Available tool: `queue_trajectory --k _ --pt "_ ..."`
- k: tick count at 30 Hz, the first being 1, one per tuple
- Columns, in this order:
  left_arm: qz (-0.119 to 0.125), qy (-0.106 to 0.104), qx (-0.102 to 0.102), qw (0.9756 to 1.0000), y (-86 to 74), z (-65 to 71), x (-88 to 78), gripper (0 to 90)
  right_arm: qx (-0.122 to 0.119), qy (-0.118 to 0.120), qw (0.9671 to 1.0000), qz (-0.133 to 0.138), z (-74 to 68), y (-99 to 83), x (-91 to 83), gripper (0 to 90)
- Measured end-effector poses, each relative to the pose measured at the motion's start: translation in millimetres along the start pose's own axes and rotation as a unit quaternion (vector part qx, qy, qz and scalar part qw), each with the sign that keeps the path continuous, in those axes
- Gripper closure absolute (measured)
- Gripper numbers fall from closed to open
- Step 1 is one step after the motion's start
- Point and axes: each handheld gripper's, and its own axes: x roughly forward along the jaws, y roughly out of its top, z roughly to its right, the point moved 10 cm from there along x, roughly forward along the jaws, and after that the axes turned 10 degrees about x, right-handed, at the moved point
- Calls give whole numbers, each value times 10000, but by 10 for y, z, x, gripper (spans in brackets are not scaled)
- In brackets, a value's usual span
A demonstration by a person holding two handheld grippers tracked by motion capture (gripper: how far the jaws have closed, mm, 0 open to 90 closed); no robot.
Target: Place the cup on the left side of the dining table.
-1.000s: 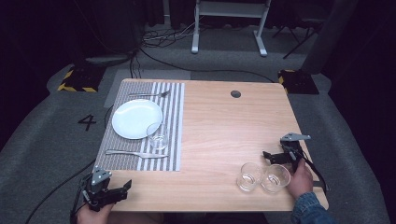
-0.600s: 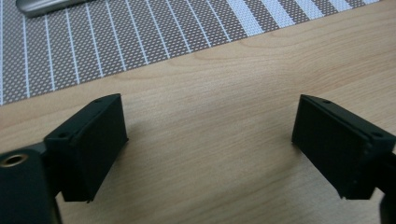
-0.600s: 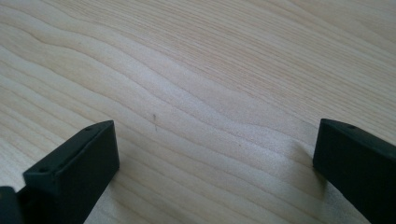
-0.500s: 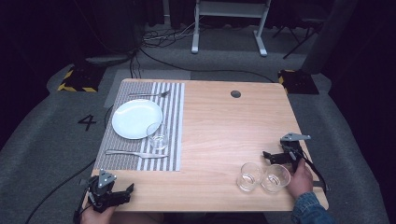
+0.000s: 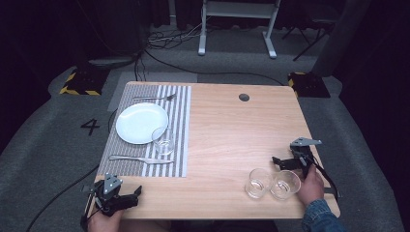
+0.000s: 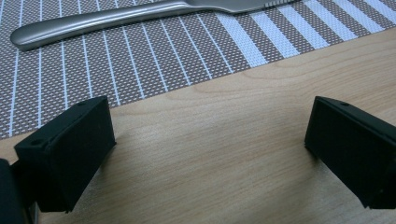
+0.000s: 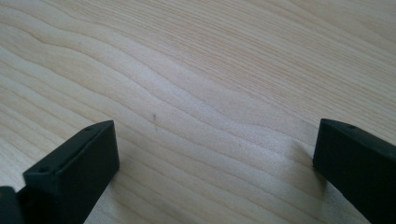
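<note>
Knife [image 6: 140, 18] in the left gripper view runs off the top edge, blade tip gone past the frame, and the striped placemat [image 6: 116, 60] is cut at the top and left. In the high view, the person's left hand [image 5: 104, 221] slips under the bottom edge; the right sleeve [image 5: 319, 217] is clipped there too. The fork [image 5: 154, 98] beyond the plate is too small to make out its tines. The rim of the small glass [image 5: 163, 143] overlaps the plate [image 5: 138, 123], blurring where one ends.
</note>
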Motion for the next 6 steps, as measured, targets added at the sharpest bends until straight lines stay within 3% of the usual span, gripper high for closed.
queue_trajectory --k 6 --pt "0 9 -2 10000 6 -10 6 17 0 0 10000 0 0 0 0 4"
